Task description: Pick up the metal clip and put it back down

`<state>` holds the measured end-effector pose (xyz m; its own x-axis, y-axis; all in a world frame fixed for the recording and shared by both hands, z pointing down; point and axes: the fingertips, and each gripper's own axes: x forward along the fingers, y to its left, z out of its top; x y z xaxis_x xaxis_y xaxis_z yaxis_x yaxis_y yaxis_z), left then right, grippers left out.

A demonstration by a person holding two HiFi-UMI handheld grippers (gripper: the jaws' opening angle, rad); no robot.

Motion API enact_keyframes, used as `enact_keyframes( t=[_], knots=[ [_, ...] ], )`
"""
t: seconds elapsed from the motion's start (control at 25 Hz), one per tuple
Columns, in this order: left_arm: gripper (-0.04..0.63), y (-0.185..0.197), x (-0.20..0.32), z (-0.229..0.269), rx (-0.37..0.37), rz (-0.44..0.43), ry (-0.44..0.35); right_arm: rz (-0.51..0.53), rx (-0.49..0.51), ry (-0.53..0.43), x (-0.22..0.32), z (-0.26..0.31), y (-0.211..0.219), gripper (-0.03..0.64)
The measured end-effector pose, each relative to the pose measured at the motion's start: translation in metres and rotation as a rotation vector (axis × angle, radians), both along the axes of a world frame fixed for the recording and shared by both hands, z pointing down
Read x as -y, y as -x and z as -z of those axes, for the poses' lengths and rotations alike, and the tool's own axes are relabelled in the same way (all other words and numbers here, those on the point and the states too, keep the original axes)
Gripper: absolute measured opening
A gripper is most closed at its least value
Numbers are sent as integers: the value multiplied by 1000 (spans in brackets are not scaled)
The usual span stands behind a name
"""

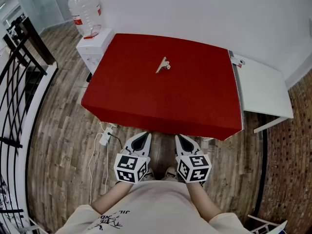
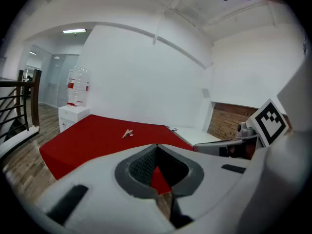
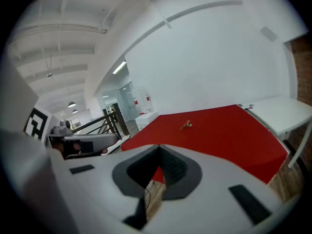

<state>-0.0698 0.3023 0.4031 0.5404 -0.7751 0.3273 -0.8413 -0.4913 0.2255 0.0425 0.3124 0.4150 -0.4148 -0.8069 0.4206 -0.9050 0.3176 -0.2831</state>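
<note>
Metal clip [image 1: 163,65], form seemingly indistinct

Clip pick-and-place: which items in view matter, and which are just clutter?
Job: small metal clip; red-covered rectangular table under it; left claw and right claw, both shut and empty, short of the table.
Lying about: clear plastic water jug; white cabinet beneath it; white side table; white power strip; black metal railing.

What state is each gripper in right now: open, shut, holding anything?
left gripper: shut, holding nothing.
right gripper: shut, holding nothing.
The metal clip lies untouched on the red table.
</note>
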Motion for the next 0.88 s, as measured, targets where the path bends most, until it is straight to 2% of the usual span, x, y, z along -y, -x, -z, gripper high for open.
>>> enact_keyframes(
  t=[0.32,0.52,0.88],
  knots=[
    [5,24,2,-1,0,-37,-3,-27,8,2,-1,-1,25,5],
    [5,25,10,-7,-7,-50,13,-32,4,21,5,-8,28,5],
    [5,18,78,-16,2,-16,13,3,29,9,80,-16,23,5]
  ],
)
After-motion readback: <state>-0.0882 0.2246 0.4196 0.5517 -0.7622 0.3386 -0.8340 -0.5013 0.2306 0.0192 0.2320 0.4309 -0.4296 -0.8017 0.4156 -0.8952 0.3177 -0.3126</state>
